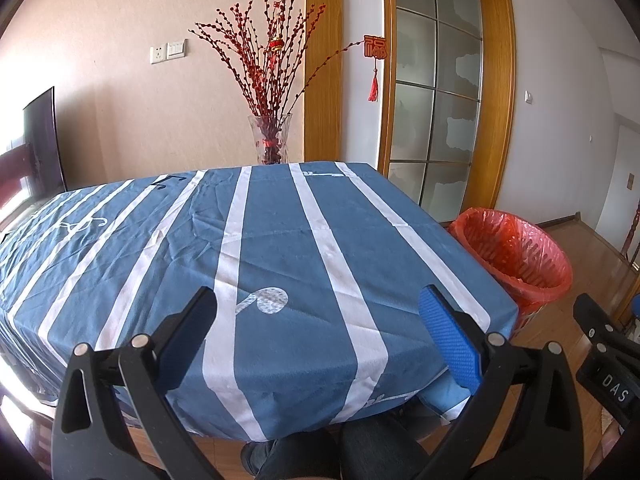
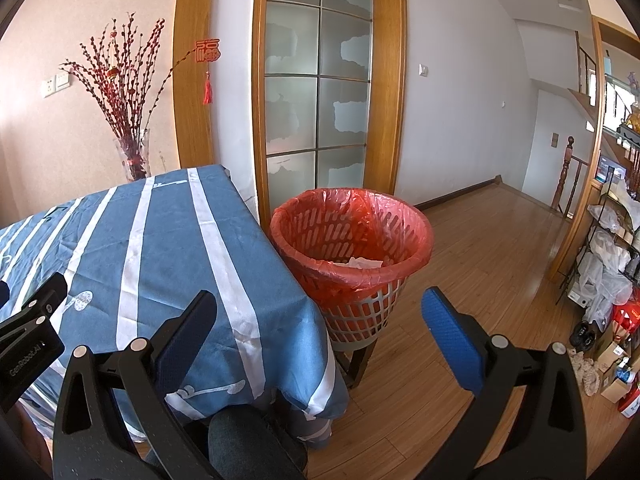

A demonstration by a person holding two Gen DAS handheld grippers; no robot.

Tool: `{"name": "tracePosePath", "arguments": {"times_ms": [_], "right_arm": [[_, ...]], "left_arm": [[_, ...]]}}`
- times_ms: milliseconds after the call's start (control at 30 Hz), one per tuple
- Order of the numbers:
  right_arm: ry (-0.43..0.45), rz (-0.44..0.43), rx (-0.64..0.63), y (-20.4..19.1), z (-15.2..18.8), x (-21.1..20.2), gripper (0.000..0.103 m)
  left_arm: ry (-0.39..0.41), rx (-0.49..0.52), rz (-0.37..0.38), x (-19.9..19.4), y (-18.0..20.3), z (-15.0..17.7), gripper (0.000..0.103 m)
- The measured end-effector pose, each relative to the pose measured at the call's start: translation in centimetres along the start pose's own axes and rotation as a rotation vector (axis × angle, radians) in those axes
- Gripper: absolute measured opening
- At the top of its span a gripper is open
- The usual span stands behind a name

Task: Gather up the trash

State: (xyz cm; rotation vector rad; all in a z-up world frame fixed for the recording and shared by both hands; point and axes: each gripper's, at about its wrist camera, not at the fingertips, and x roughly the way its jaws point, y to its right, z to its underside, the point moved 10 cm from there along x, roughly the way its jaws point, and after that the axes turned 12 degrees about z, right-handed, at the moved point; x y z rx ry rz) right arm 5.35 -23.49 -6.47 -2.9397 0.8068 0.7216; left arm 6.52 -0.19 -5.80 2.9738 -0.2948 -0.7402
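Left gripper (image 1: 318,304): black frame with blue-padded fingers, held above the near edge of the worktop; jaws spread wide, nothing between them. Its body also shows at the left edge of the right wrist view.
Right gripper (image 2: 320,304): same build, held off the right corner of the worktop, pointing toward the bin; jaws spread wide, nothing between them. Part of its body shows at the right edge of the left wrist view.
Worktop (image 1: 280,248): table covered by a blue cloth with white stripes and white music-note prints; the cloth hangs over the near edge and the right corner.
Grey slotted plastic waste bin with red plastic liner (image 2: 352,248): stands on the wooden floor (image 2: 480,280), just beside the right side of the worktop; the liner is folded over the rim.
White crumpled paper trash (image 2: 362,263): lies inside the bin, low against the far side of the liner; only part of it is visible over the rim.
Clear glass vase with red berry branches (image 1: 272,136): stands behind the far edge of the worktop, against the wall.
Frosted glass door with wooden frame (image 2: 320,92): behind the bin.
Metal storage rack (image 2: 612,248): at the far right, loaded with bags and boxes.
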Motion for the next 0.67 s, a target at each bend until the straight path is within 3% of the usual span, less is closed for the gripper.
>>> {"name": "tracePosePath", "arguments": {"times_ms": [667], "right_arm": [[-0.004,-0.004,0.000,0.20,-0.27,0.05,0.101]], "left_arm": [[-0.009,0.005,0.013,0.14,0.12,0.01,0.099]]}}
